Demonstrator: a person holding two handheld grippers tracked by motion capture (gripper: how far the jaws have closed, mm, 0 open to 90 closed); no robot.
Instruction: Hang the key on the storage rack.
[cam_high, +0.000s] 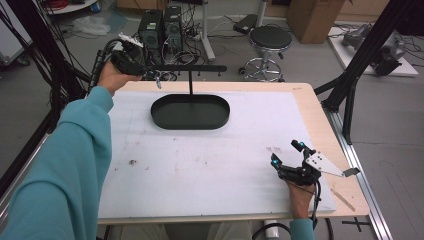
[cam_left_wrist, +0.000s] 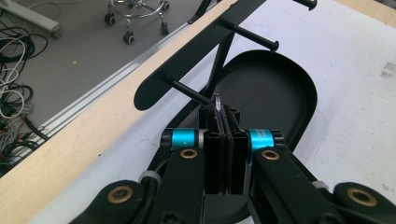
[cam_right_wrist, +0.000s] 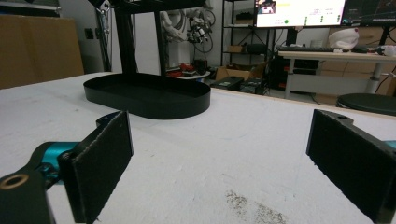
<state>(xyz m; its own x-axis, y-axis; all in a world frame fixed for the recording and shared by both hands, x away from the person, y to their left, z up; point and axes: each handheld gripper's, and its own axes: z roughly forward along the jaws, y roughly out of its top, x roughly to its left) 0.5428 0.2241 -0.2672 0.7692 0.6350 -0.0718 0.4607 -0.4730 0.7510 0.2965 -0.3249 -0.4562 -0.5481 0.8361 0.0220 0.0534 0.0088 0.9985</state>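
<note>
The left claw (cam_left_wrist: 225, 122), clenched on a small thin ring-like item (cam_left_wrist: 218, 99), holds it just beside the near-left peg (cam_left_wrist: 186, 90) of the black metal stand with oval tray (cam_high: 190, 112), not yet hung, while the right claw (cam_high: 287, 152) rests released on the white-covered bench (cam_high: 200, 165).

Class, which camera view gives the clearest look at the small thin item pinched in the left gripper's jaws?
The left gripper view: the thin item pokes out between the shut jaws, close to a peg of the black stand. The high view shows it as a tiny speck. The right gripper view looks at the tray.
</note>
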